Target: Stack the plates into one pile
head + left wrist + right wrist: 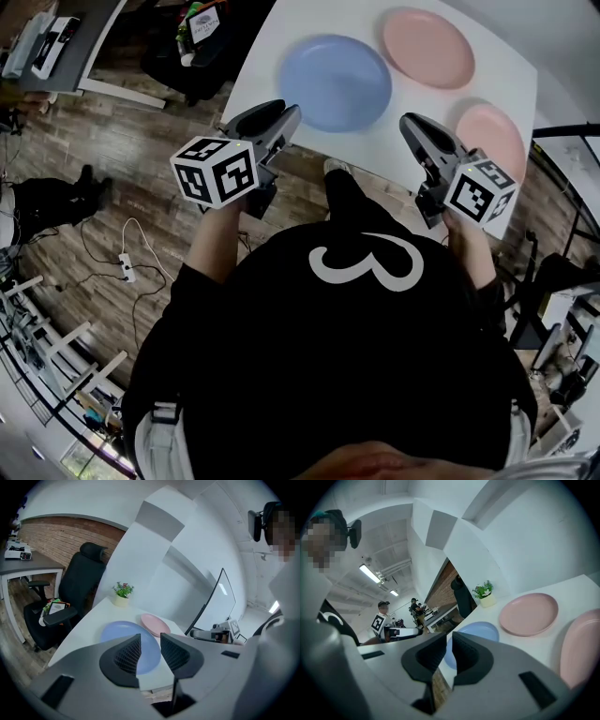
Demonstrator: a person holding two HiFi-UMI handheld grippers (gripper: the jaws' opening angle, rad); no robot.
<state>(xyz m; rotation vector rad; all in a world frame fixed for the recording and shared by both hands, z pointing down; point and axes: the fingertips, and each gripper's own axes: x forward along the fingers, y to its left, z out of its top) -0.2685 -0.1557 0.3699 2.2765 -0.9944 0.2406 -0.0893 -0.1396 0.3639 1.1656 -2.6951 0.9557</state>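
Head view: round blue plastic plate [335,82] on white table [272,37]. One round pink plate [427,47] sits behind it, another pink plate [492,131] to its right. Left gripper [281,117] & right gripper [410,122] are near its front edge.
Left gripper view: jaws wide apart, empty. I'd pinch the blue rim level.
Right gripper view: jaws closed, empty. Shows small potted plant [483,592] beyond blue plate, absent overhead.

A round blue plate [335,82] is lying flat and empty just ahead of the left gripper [277,117], slightly toward its right. The far pink plate [427,47] is sitting flat well ahead of the right gripper [412,127], near the blue plate but apart from it. The near pink plate [492,141] is resting flat just beside that gripper's right.
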